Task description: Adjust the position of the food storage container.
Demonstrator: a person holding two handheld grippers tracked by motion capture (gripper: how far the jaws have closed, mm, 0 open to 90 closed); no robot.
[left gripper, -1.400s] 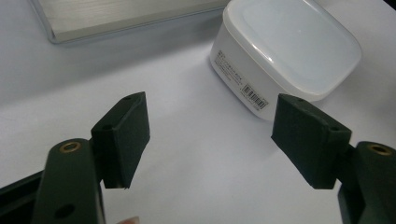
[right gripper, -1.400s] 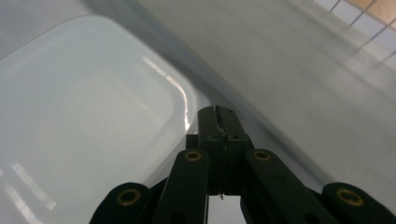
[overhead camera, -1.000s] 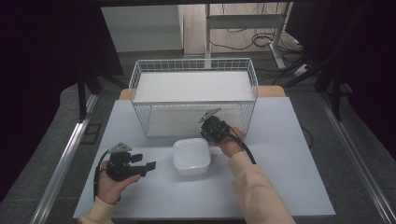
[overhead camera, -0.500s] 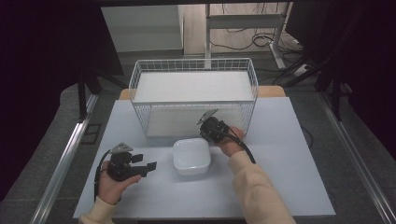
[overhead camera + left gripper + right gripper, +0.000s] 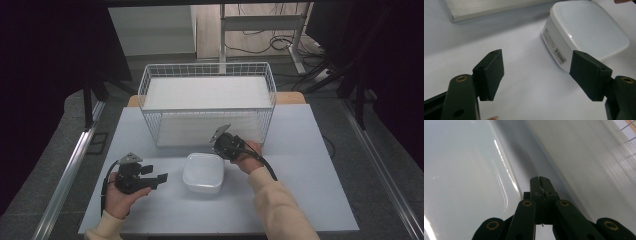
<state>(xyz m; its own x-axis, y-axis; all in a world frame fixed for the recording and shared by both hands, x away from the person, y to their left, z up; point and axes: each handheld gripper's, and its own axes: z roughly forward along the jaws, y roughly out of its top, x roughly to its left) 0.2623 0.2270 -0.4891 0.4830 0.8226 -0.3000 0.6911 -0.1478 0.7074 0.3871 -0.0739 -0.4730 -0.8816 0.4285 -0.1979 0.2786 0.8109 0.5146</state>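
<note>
Black plastic jaws of the right gripper (image 5: 540,185) are pressed fully together with nothing between them; brass-coloured rivets mark their linkage arms. In its own view their tips hang over the rim of the white plastic container (image 5: 461,177), at the edge where its glossy surface meets the table; contact cannot be judged. In the high view this gripper (image 5: 226,145) sits at the container's far right corner, held by the right hand (image 5: 247,156).

The left gripper (image 5: 539,72) stands wide apart, gripping nothing; its two pads are flat, matte blocks with small screw holes. In the high view it (image 5: 160,178) lies on the table to the left of the container, near but not touching, pointing toward it, held by the left hand (image 5: 120,197).

The container (image 5: 203,172) is a shallow, rounded-square tub of smooth, slightly translucent plastic. A side label (image 5: 554,47) carries small print and a barcode; the writing is too small to read. It rests on the pale grey table (image 5: 300,165), just in front of the white wire basket (image 5: 207,100), whose floor is a pale flat board.
</note>
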